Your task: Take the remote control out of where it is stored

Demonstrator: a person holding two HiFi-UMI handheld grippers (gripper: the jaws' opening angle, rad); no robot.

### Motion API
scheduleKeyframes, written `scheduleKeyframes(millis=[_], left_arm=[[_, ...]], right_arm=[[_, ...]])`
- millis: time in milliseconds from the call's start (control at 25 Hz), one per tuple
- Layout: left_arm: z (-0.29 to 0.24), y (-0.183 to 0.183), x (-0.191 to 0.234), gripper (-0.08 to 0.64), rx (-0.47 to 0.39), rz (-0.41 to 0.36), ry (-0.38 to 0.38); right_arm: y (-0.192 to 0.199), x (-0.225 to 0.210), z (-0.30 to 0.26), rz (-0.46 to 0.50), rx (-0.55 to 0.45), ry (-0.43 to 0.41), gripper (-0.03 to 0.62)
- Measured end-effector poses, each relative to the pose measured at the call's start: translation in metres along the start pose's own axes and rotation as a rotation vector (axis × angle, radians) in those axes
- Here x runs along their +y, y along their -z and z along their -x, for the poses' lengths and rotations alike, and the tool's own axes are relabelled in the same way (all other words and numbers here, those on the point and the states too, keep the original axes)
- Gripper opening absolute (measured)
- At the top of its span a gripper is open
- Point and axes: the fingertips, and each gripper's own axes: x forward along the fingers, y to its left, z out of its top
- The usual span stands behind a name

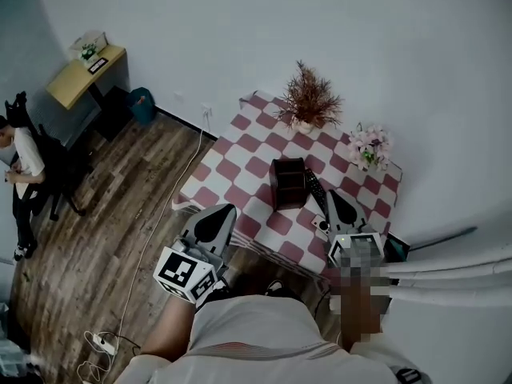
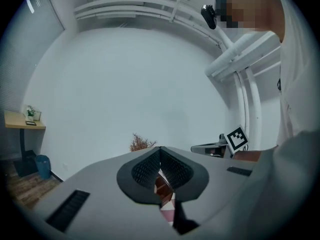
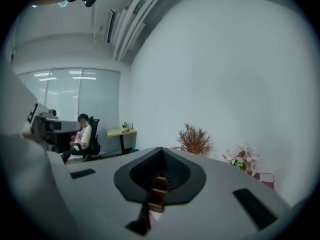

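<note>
Remote control (image 1: 314,189): a dark, slim bar on the checked desk (image 1: 248,146), just beside the right-hand wall of the dark brown storage box (image 1: 286,182). It seems to lie outside the box rather than in it; whether it touches or leans on that wall cannot be told. Its long axis runs away from the person with a slight slant. The far end is level with the box's back. The near end points towards the right tool (image 1: 333,194).

Right tool: clenched on nothing, its jaws pressed together. In the right gripper view only a sliver of the box (image 3: 159,186) shows through the slit below the tips (image 3: 161,156). It hangs just short of the remote's near end, in line with its length.

Left tool (image 1: 230,209): likewise clenched and empty (image 2: 160,156). It sits at the desk's near-left edge, with the box between it and the remote.

Judgement: the right hand is the nearer. Any further grasp would come from the near end, along the bar, with the jaws spread across its narrow width.

Background: a dried plant (image 1: 308,102) and pink flowers (image 1: 368,146) stand at the desk's far side, well apart from the remote.
</note>
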Motion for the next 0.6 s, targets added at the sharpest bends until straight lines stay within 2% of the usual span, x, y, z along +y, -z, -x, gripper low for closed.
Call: scheduleKeyframes(millis=[240,600], left_arm=[[0.004,-0.009,-0.007,0.009,-0.015,-0.019,0.071],[0.007,-0.014,-0.012,0.009,-0.019,-0.036,0.129]], right_arm=[[-0.027,0.017,0.032,0.034,-0.064,0.050,0.012],[-0.031,0.031,0.049,0.029,-0.088,0.085,0.012]])
